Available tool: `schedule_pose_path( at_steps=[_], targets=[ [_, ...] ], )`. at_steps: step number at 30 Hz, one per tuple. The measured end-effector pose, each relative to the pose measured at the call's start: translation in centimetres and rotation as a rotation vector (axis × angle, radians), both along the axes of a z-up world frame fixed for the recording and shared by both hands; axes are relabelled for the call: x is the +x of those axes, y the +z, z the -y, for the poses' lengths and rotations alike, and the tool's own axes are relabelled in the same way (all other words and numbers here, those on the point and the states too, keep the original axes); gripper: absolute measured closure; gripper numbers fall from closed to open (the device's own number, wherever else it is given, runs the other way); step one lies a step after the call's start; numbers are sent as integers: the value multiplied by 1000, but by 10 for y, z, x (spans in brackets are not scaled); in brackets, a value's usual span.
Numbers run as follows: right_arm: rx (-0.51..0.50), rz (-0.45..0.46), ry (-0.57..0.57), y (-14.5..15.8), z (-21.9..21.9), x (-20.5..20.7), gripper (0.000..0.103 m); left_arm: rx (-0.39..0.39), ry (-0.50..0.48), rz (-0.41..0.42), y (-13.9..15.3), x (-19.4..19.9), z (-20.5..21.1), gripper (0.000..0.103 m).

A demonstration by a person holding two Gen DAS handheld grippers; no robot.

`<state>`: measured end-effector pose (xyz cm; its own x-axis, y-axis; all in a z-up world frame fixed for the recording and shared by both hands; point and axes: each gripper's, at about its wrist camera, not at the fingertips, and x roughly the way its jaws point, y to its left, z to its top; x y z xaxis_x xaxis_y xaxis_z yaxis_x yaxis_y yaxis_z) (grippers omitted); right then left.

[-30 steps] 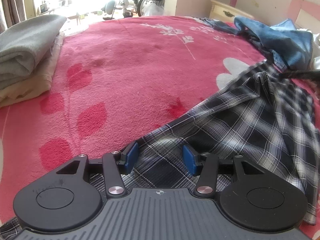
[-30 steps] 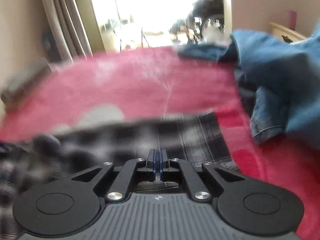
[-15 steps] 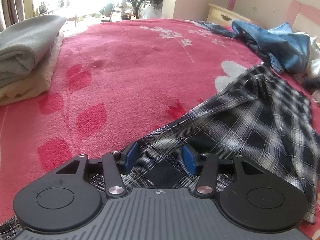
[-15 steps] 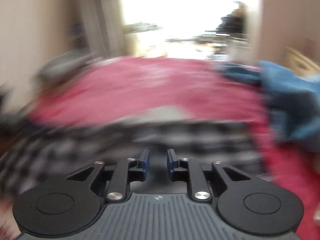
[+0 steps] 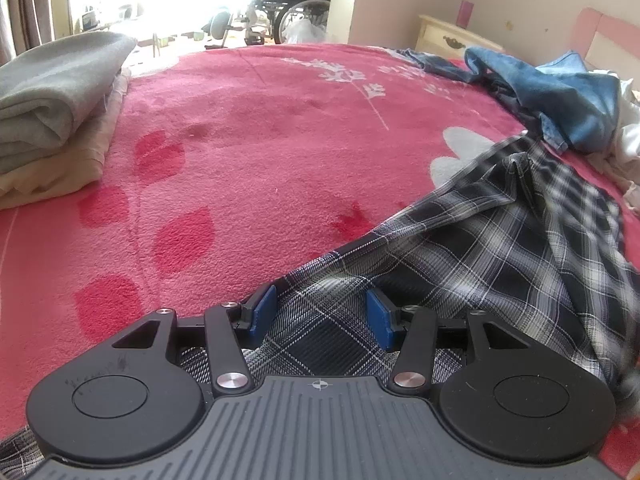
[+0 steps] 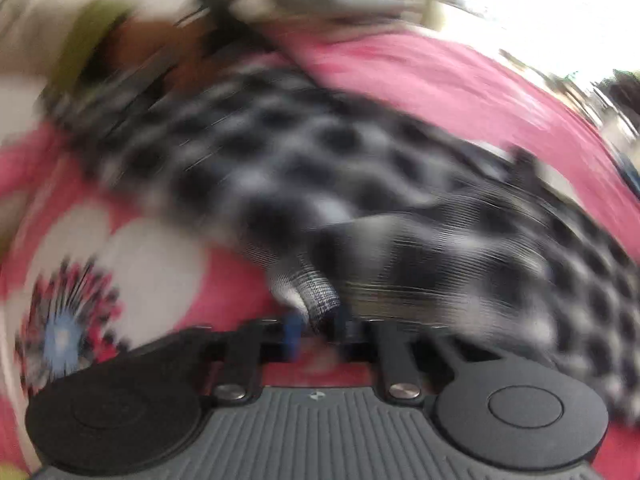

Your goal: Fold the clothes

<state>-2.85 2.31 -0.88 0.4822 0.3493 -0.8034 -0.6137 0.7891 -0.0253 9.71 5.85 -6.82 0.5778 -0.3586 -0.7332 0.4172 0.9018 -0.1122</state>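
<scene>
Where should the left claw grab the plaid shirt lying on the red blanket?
Pinch the plaid shirt at its straight hem edge, coming from the bare blanket side. That edge lies flat and unbunched just ahead of the open left claw.

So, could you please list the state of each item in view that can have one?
Plaid shirt: unfolded, rumpled on the bed.
Grey blanket: folded, stacked on a cream fold.
Denim garment: crumpled, unfolded.
Left tool: open, over the shirt's edge.
Right tool: closing, a fold of plaid cloth between the fingers.
</scene>
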Motion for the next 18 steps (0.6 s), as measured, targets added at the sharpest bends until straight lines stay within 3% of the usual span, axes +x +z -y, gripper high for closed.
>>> schedule_pose_path(
  at_steps=[3,6,9,11,12,15,18],
  targets=[
    [110,17,-197,22,45,21,91,0,-2,2,-1,0,0,53],
    [248,87,-479,47,122,41,91,3,-5,2,-1,-1,0,53],
    [315,177,-769,59,204,52,90,5,-5,-1,0,0,0,53],
    [365,162,-926,50,253,58,87,8,-4,0,0,0,1,53],
    [386,116,-1006,38,275,64,79,10,-3,1,0,0,1,53],
    [299,-9,-1264,-7,312,78,68,16,-4,3,0,-1,2,53],
    [365,19,-1360,-19,321,68,69,20,-6,1,0,0,3,53]
  ],
)
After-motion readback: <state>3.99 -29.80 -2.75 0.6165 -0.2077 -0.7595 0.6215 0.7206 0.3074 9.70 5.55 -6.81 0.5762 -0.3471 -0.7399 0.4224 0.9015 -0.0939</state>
